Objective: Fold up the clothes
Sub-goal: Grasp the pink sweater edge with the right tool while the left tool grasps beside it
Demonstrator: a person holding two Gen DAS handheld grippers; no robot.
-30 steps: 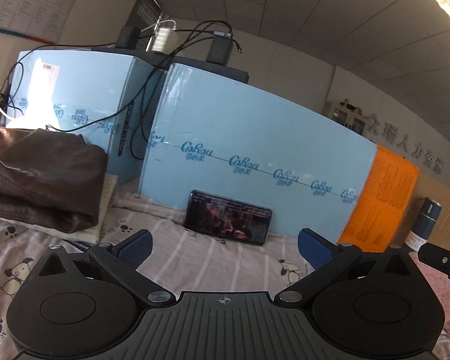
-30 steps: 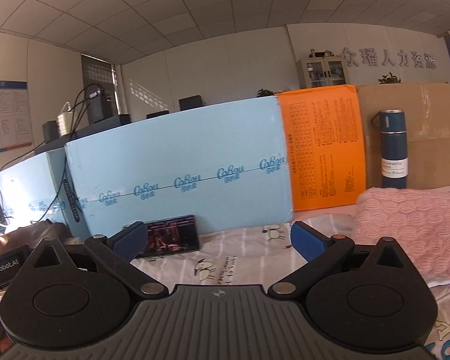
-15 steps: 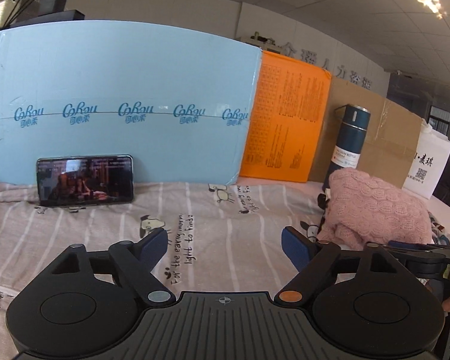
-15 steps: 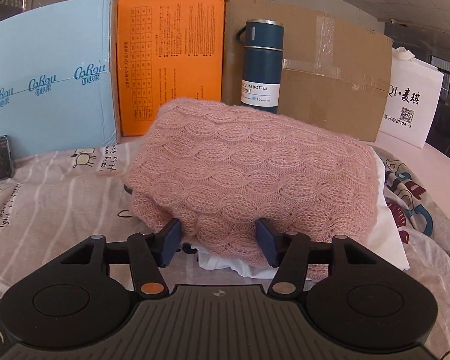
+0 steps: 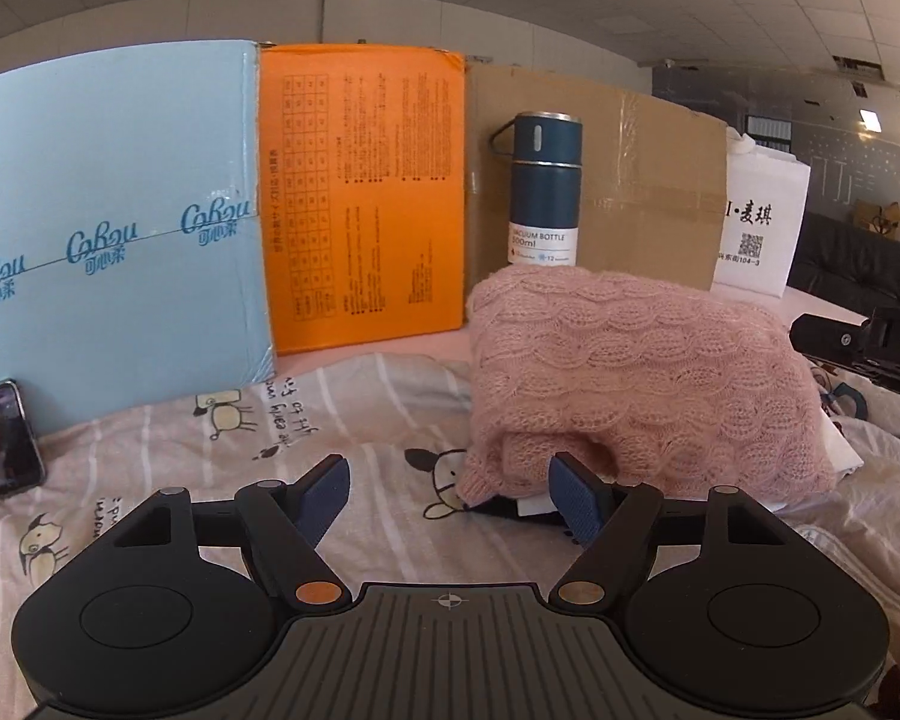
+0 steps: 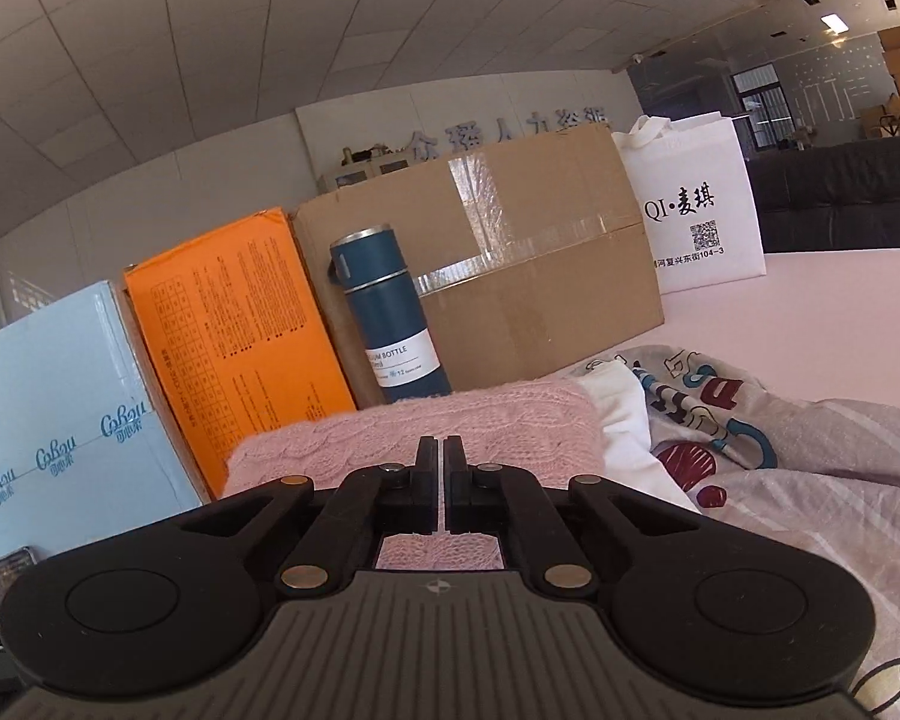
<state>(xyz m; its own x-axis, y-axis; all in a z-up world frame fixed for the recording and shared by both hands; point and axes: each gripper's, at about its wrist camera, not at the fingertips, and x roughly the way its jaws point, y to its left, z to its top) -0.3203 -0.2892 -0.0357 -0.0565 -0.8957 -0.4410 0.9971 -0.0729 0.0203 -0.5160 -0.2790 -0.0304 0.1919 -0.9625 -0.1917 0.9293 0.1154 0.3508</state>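
Sweater (image 5: 642,372), pink knit, lies bunched on the bedsheet (image 5: 210,450) before the bottle (image 5: 545,189). Right gripper (image 6: 440,450) is pinched together, probably on knit; a thin bite may slip. Left gripper (image 5: 450,495) gapes wide beside its hem.

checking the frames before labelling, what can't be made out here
- Right claw: fingers together over the sweater; whether knit is pinched is hidden by the claw body.
- Items under the sweater, left wrist view: a white and a dark layer peek out, mostly covered.
- Phone: cut off by the left edge, screen blurred.
- Bottle base: hidden behind the sweater.
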